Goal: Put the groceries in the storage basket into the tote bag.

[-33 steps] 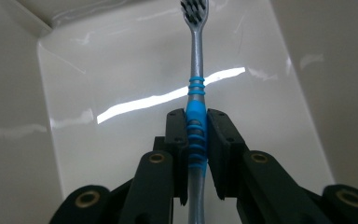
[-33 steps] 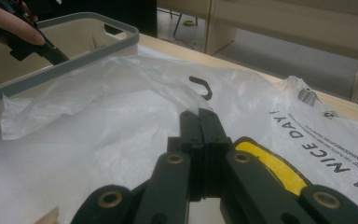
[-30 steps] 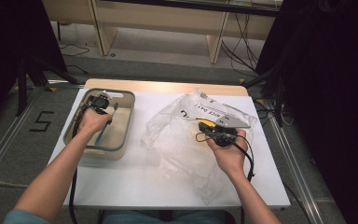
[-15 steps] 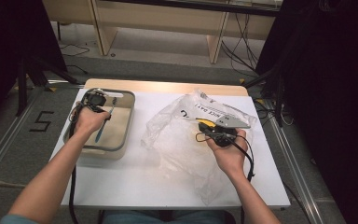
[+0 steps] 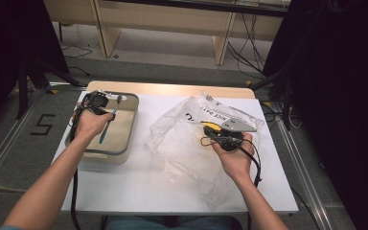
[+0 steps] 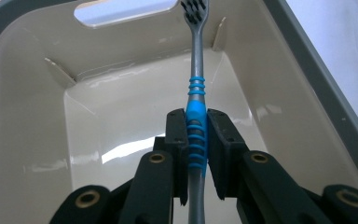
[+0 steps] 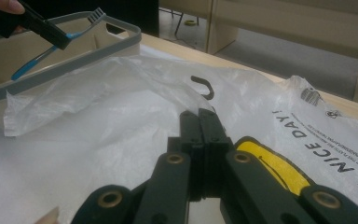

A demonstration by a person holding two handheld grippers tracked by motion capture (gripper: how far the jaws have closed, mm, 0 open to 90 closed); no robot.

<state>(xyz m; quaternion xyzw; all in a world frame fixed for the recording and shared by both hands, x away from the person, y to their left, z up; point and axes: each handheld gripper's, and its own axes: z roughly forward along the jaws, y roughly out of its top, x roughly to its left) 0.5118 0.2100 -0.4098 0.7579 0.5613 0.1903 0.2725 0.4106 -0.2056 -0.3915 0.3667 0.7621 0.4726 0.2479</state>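
So the left gripper (image 6: pixel 196 140) has its two black jaws pinched on a toothbrush (image 6: pixel 196 100), right on the blue ribbed grip part of the handle. The grey neck runs up from there, and the dark bristle head sits up near the cut-out handle slot in the far wall of the bin (image 6: pixel 23 116). From the high view the left gripper (image 5: pixel 97 101) sits over the far end of that bin (image 5: pixel 130 129), a beige tub with a grey rim at the left edge of the table (image 5: pixel 172 191), and the toothbrush (image 5: pixel 108 125) slants down into the tub, blue end lowest.

The right gripper (image 7: pixel 199 122) has its jaws pressed together on a fold of the clear plastic bag (image 7: pixel 121 107). In the high view it (image 5: pixel 223 136) rests on the bag (image 5: pixel 182 143), which is spread crumpled from the middle of the table toward the right edge, black lettering near the far right corner. The two grippers are well apart, with a bare strip of white table between bin and bag.
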